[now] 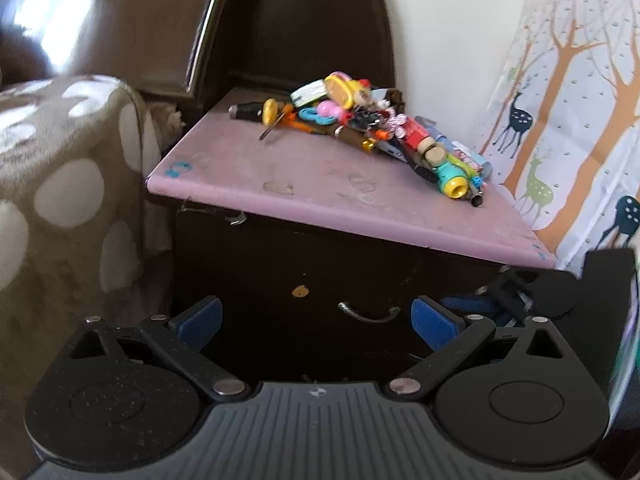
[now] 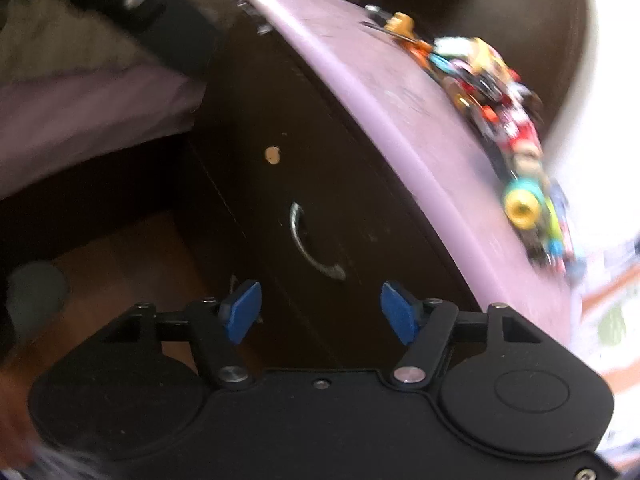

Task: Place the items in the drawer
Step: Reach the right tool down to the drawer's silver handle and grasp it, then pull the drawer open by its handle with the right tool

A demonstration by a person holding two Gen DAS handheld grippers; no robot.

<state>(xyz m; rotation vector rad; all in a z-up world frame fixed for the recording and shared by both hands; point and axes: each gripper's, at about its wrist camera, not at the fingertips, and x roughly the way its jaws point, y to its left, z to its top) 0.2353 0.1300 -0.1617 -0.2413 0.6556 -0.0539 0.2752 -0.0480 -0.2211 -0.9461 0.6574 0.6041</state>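
Right gripper (image 2: 320, 310): you are holding its jaws spread, empty.
You are approaching the stiff metal drawer handle (image 2: 310, 240) at twelve o'clock; hook its slippery mid-bow.

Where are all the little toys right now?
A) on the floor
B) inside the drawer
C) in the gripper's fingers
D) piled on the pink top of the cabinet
D: the pile of toys lies on the pink top, while the drawer below is shut, its handle untouched.
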